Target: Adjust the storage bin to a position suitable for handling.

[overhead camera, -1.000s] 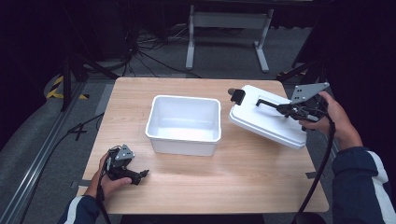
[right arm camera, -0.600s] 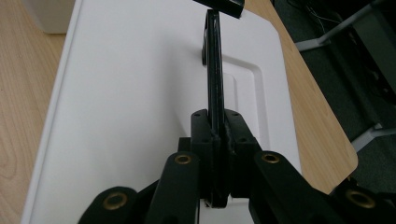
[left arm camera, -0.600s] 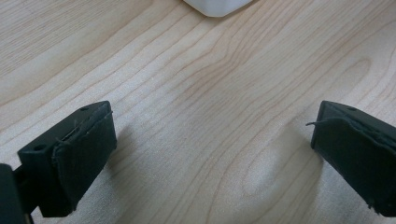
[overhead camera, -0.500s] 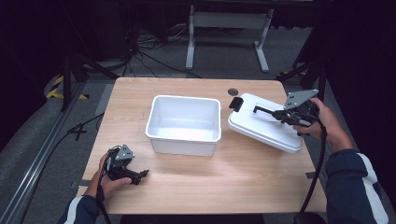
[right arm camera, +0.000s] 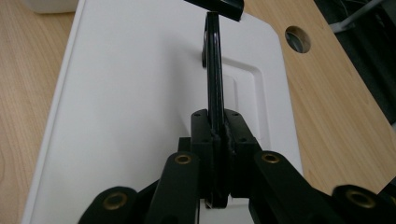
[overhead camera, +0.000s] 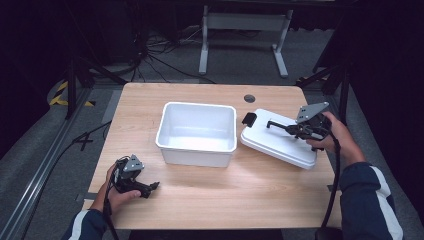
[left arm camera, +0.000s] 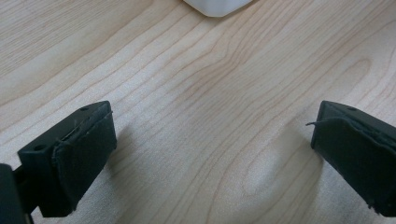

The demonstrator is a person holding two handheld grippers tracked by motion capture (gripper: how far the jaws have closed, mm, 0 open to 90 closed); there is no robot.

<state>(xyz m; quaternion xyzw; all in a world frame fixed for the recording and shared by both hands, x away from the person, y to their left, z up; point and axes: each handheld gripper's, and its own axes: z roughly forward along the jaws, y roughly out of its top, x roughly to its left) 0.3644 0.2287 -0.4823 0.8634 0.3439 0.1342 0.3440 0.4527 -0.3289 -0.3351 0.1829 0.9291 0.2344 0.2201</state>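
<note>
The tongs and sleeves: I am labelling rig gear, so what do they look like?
Both tongs are black linkage frames: the left tongs and right tongs each carry a grey three-cornered plate and trail a black cable. Brass-coloured pivots show in the right gripper view. Sleeves are dark navy with white stripes.

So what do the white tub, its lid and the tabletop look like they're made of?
Tub: apparently white plastic, smooth with a soft sheen, rounded moulded rim.
Lid: likely the same plastic, with a moulded recess and a black handle.
Tabletop: light wood or wood-look laminate, with visible grain.
</note>
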